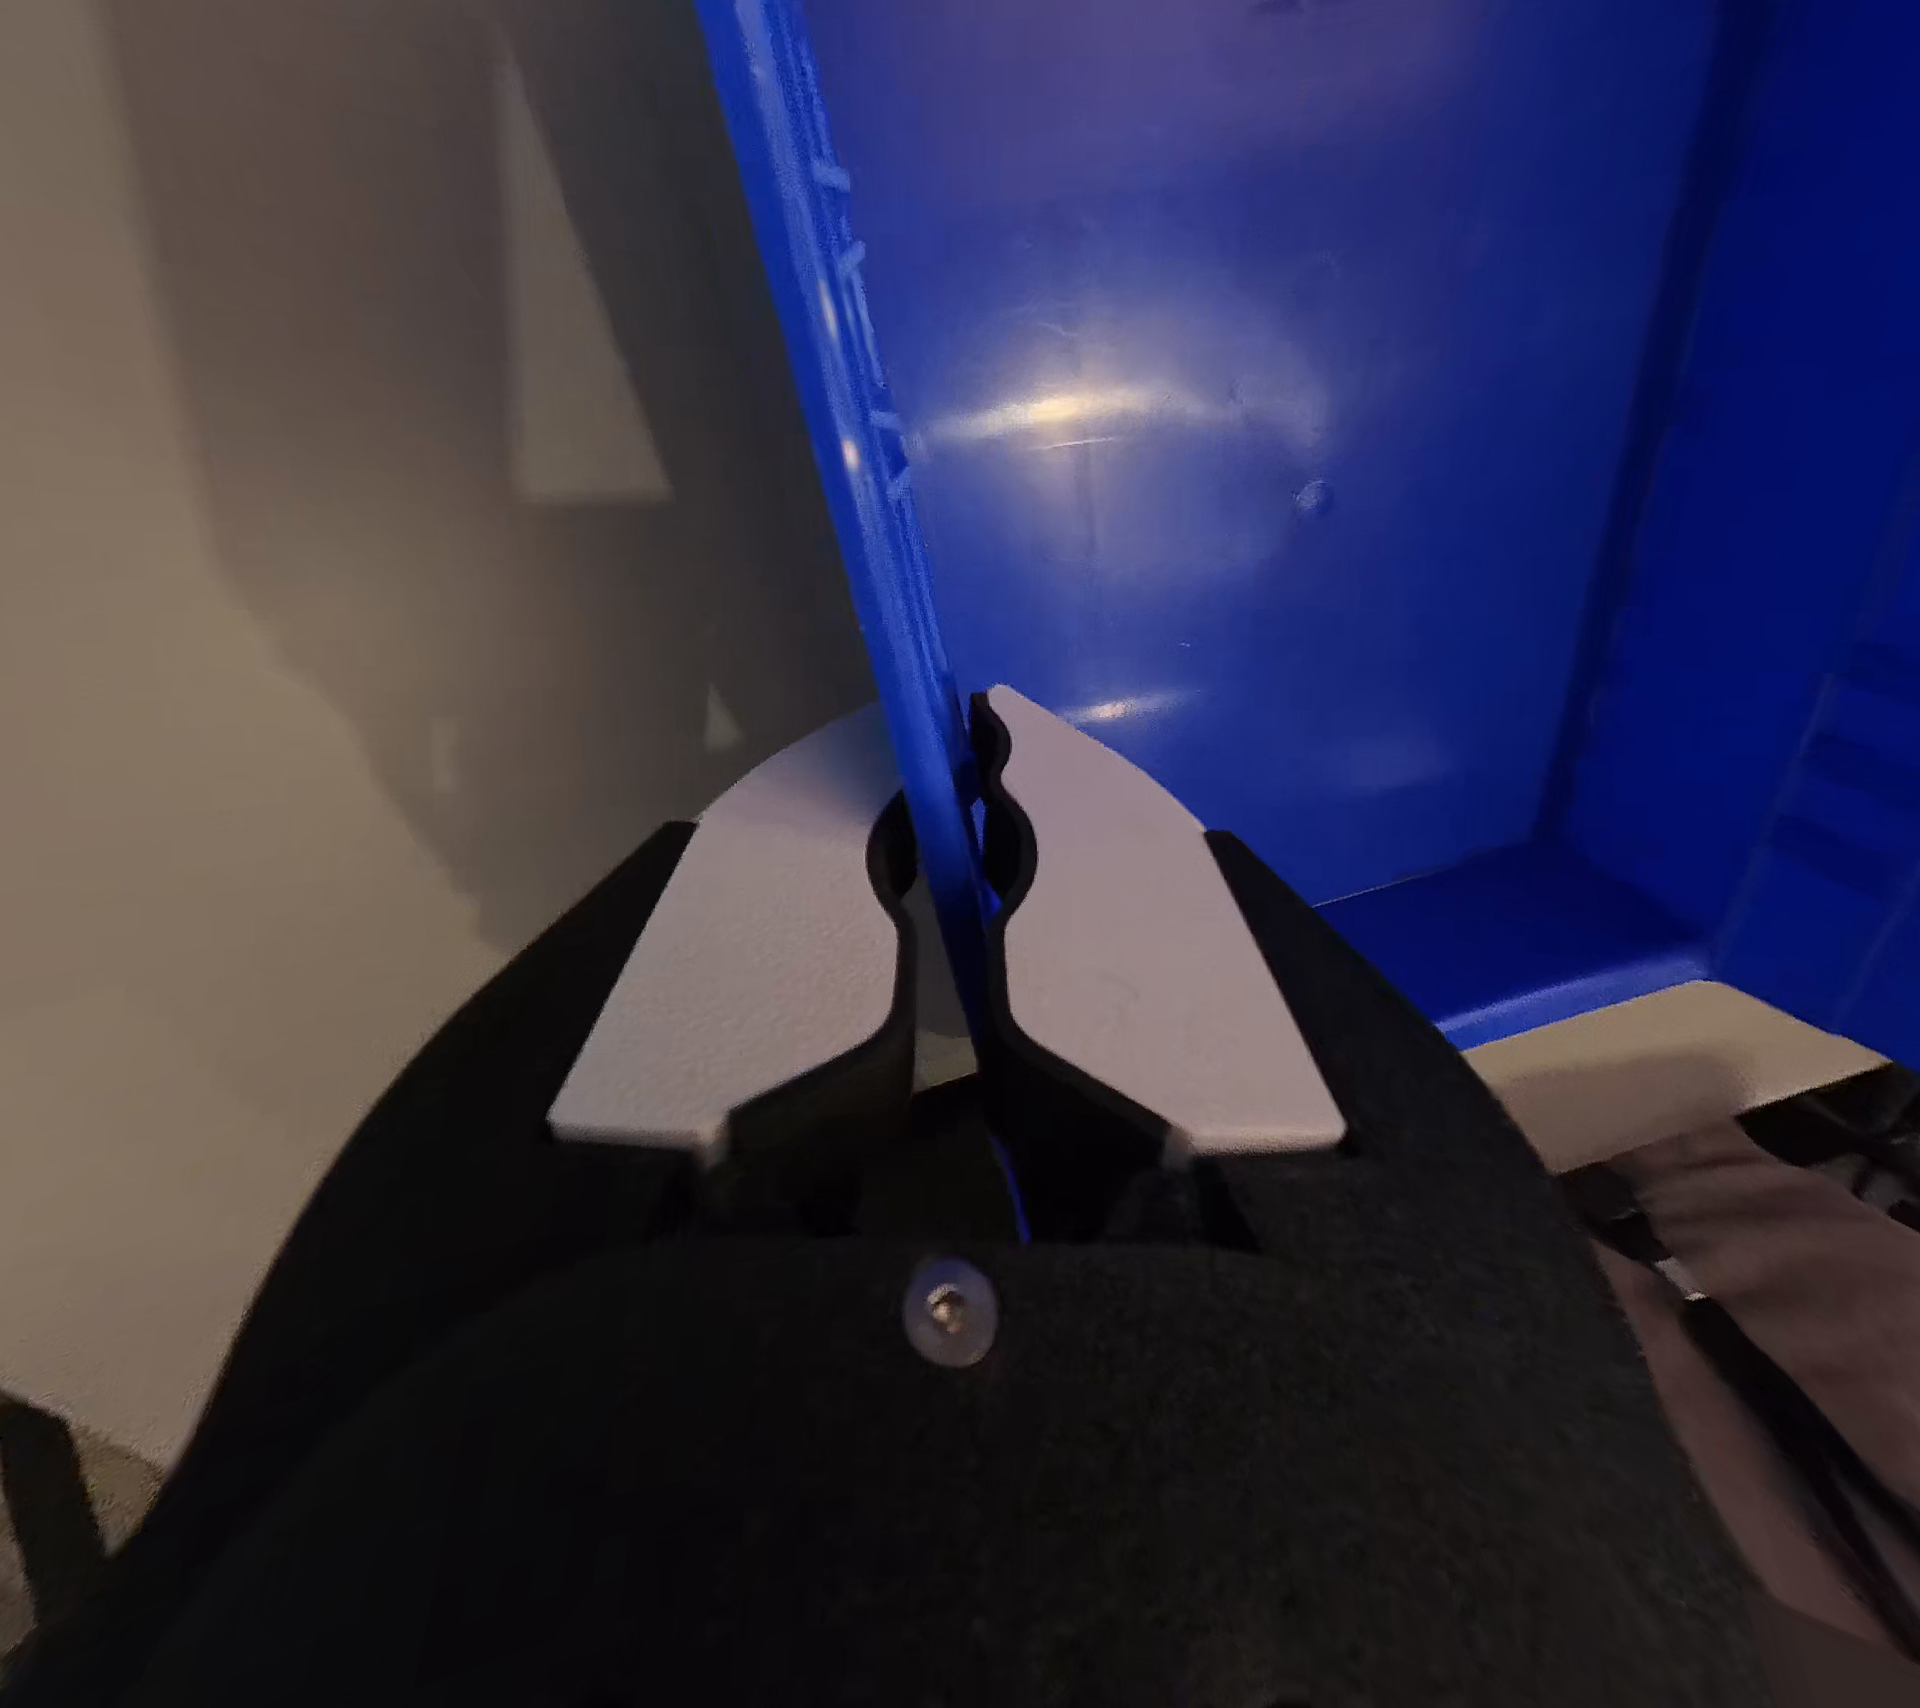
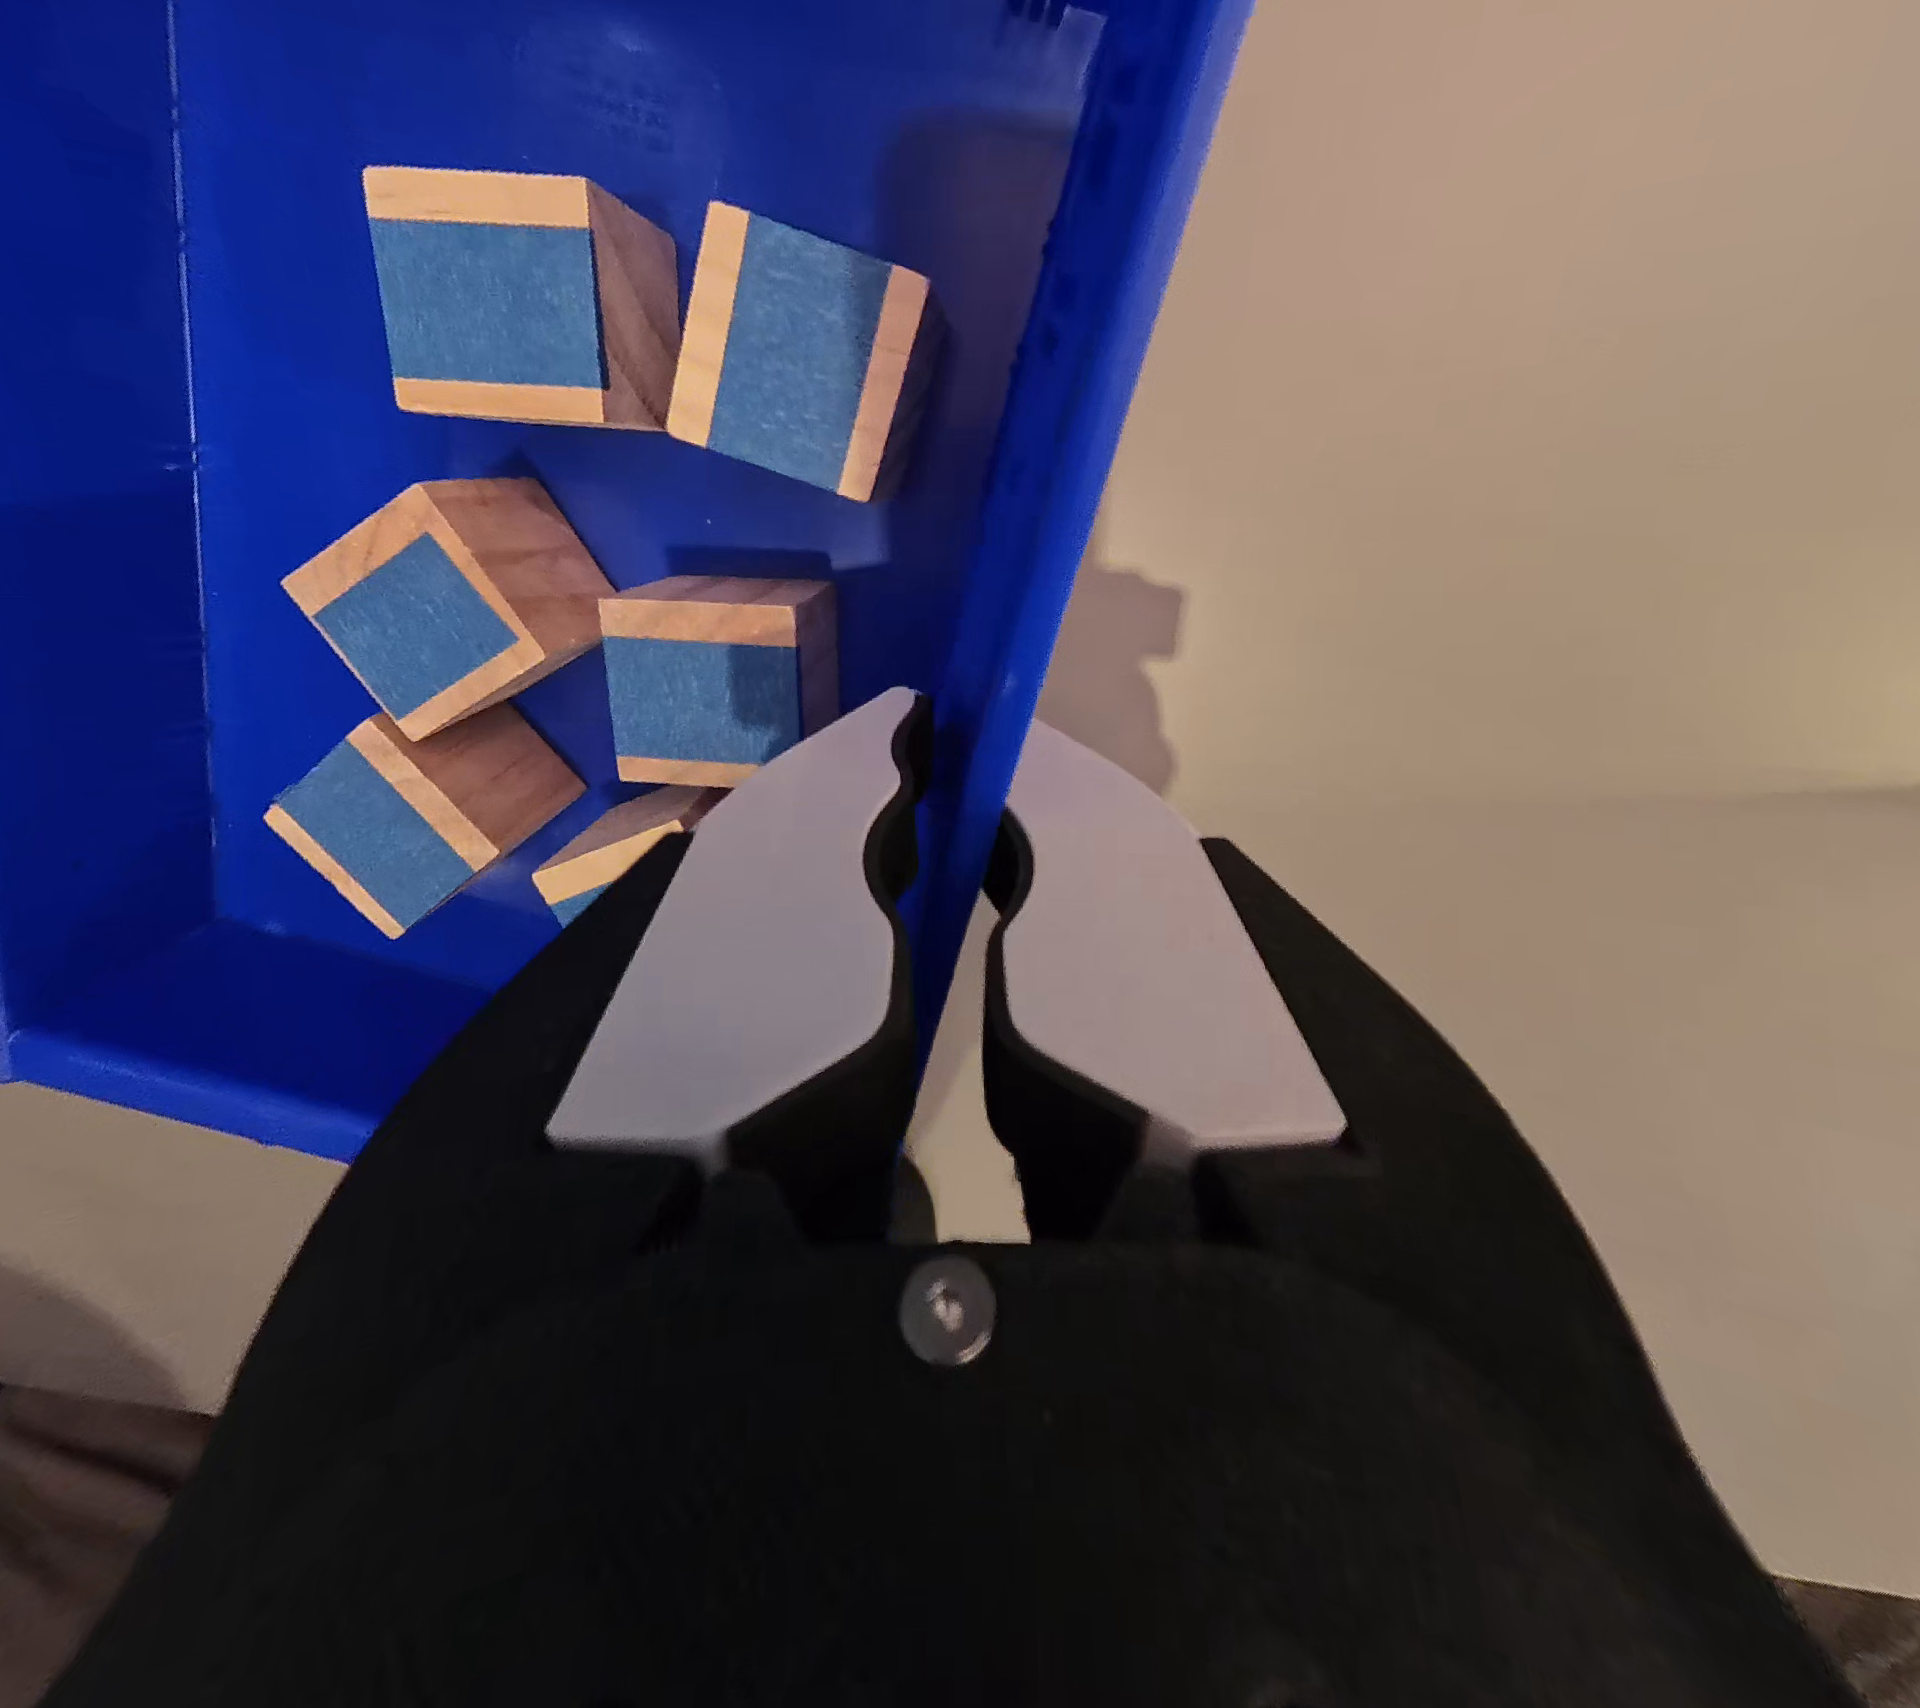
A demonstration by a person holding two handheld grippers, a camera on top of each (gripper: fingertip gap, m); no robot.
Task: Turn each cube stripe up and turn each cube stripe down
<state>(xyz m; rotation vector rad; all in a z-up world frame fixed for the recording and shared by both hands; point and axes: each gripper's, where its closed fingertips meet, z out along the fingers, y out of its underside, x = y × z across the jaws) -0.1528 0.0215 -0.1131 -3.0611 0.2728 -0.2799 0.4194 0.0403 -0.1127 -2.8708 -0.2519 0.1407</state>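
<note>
Left gripper [image 1: 951, 827]: fingers pressed onto the left side wall of the blue bin [image 1: 1299, 411], one finger inside, one outside. Right gripper [image 2: 961, 806]: same pinch on the opposite side wall [image 2: 1029, 515], inner finger over the bin floor, outer finger over the pale tabletop [image 2: 1558, 931].

Cubes [image 2: 582, 557]: six wooden ones visible, clustered on the bin floor toward the right wall, near the right gripper. The nearest [image 2: 613, 858] is partly hidden behind the inner finger. All visible tops carry the blue stripe. Stripe axes differ: the far-left cube [image 2: 488, 297] runs side to side across the view, its neighbour [image 2: 800, 349] runs roughly along the bin's length, and the lower ones sit at diagonals. The left wrist view shows only bare floor.

Judgement: the step in hand looks like gripping the bin on both sides, to shift or tip it. Keep both pinches level and move together; a jolt would tumble cubes. Stripe-down turns look not yet done.
</note>
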